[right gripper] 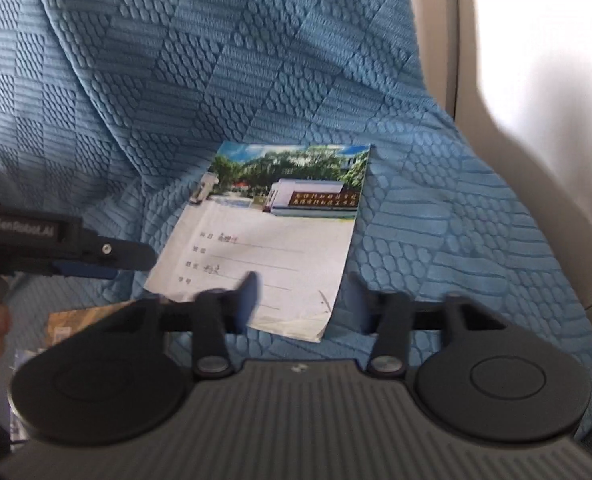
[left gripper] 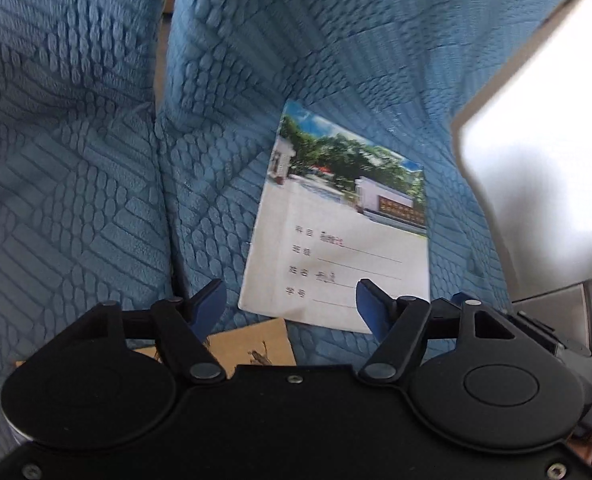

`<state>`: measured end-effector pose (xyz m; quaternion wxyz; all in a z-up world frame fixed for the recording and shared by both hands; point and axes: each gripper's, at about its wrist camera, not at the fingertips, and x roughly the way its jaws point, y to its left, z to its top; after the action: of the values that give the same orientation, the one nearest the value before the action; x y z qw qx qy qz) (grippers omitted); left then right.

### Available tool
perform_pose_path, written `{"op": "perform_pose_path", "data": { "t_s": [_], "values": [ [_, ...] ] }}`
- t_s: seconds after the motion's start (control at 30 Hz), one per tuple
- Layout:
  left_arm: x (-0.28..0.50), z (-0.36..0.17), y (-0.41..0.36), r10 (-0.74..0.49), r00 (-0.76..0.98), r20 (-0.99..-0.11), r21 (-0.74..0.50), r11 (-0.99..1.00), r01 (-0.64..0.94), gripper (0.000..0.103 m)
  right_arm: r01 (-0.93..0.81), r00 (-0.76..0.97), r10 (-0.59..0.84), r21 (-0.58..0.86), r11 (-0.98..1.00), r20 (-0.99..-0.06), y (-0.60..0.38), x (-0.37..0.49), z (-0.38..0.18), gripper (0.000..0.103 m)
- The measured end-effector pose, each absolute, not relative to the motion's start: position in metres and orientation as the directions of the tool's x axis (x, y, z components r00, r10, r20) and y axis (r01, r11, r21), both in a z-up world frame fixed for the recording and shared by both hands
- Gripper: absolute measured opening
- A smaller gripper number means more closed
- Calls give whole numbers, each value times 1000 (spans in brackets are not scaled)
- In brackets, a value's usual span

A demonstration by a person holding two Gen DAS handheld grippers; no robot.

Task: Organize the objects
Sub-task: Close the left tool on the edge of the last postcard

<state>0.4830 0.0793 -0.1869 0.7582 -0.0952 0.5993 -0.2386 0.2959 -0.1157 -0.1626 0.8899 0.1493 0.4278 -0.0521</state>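
- "GenRobot.AI" in pale letters on the left gripper (right gripper: 107, 260), left of the right jaws.
- Notebook (right gripper: 267, 236) ahead of the jaws: printed form lines and a sign, characters too blurred to read.

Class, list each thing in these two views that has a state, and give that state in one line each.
Exercise book: closed, flat on the blue cover, cover up.
Brown booklet: lying flat, partly hidden.
Left gripper: open, nothing gripped.
Right gripper: open over the book's near edge, blurred.
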Motion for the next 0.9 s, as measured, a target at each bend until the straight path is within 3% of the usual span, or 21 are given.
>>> {"op": "perform_pose_path", "data": {
  "t_s": [0.03,0.13,0.37,0.67,0.9],
  "values": [
    [487,-192,80,-475,156,-866,-434,869,236,64,214,625,37,217,953,-780,-115,299,-166,24],
    [495,-203,81,-474,128,-871,-442,871,215,57,193,615,44,205,960,-787,-112,306,-174,17],
    [498,-210,80,-479,121,-869,-446,866,228,54,191,591,58,210,959,-805,-111,310,-185,15],
    [502,-217,91,-560,71,-826,-546,824,153,49,179,625,65,224,958,-778,-113,307,-187,10],
    [506,-216,112,-691,62,-720,-686,723,87,48,195,640,87,272,942,-763,-120,305,-190,10]
  ]
}}
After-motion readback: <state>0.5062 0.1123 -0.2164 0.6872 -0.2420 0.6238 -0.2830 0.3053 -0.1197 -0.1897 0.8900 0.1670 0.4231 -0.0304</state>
